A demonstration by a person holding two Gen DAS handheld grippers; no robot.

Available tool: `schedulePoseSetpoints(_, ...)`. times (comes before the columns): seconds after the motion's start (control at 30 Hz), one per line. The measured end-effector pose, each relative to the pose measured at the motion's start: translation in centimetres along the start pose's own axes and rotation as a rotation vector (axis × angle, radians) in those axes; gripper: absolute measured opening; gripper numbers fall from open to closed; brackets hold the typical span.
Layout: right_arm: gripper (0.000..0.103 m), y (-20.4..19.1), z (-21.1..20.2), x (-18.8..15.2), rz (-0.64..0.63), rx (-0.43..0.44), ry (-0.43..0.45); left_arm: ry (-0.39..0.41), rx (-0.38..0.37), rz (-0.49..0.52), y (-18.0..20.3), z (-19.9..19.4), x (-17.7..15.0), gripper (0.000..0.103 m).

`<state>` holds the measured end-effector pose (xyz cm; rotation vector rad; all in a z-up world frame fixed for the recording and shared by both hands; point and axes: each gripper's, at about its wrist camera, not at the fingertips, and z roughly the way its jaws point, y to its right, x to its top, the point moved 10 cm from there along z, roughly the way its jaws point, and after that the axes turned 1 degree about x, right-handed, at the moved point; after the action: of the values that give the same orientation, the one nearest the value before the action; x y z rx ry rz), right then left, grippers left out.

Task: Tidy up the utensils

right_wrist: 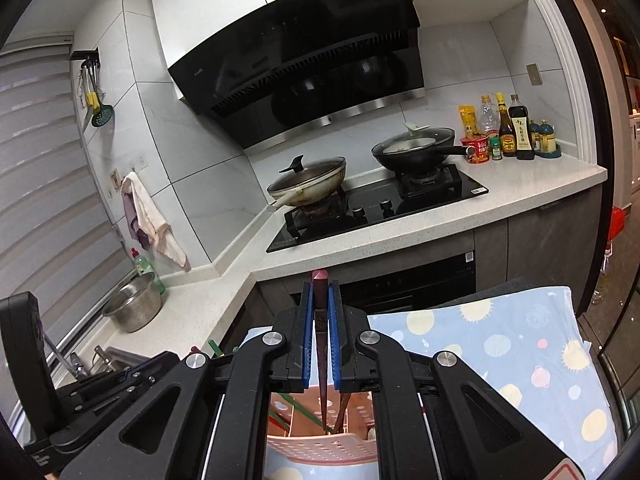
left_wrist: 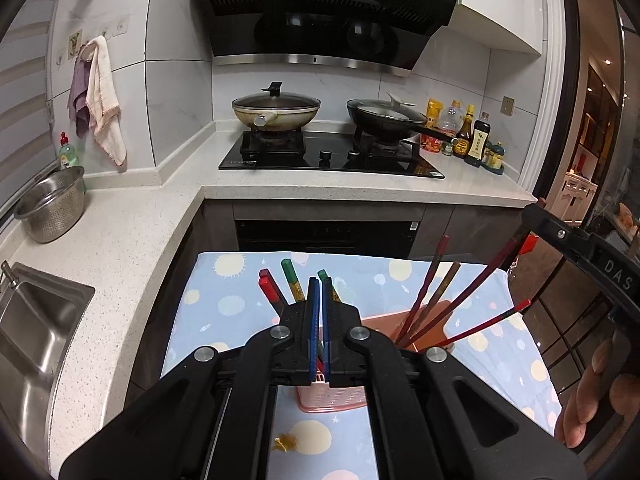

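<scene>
A pink perforated utensil holder [left_wrist: 332,398] stands on a blue patterned cloth [left_wrist: 224,304]. Red and green chopsticks [left_wrist: 276,290] stick up in its left part and several dark red chopsticks [left_wrist: 436,292] lean in its right part. My left gripper [left_wrist: 320,292] is shut on the holder's upper edge. My right gripper [right_wrist: 320,296] is shut on a dark red chopstick [right_wrist: 320,320] that points down into the holder [right_wrist: 320,444]. The right gripper also shows at the right edge of the left wrist view [left_wrist: 568,240].
A white speckled counter [left_wrist: 120,232] wraps around with a steel sink [left_wrist: 36,332] and a metal colander [left_wrist: 52,208] at the left. A black stove [left_wrist: 328,156] carries two lidded pans. Sauce bottles [left_wrist: 468,136] stand at the back right.
</scene>
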<state>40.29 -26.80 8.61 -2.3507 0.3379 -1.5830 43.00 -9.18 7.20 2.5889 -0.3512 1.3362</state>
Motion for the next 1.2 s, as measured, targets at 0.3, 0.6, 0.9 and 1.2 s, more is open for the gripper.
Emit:
schedulePoseSetpoints(0.3, 0.007, 0.2, -1.1, -0.3, -0.009, 0.002, -0.004, -0.092, 0.011, -0.081, -3.5, 0.7, -6.5, 0.001)
schedulePoseSetpoints(0.6, 0.007, -0.2, -1.4, -1.1, 0.002, 0.009, -0.016, -0.215, 0.054, -0.156, -8.8, 2.5, -14.8, 0.003)
schedulePoseSetpoints(0.9, 0.007, -2.2, -2.4, 0.1, -0.044, 0.009, 0.015, -0.305, 0.085, -0.144, -11.6, 4.6, -21.7, 0.036)
schedulePoseSetpoints(1.2, 0.007, -2.4, -1.4, -0.9, -0.051, -0.017, -0.009, -0.337, 0.048, -0.158, -12.7, 6.2, -24.8, 0.036)
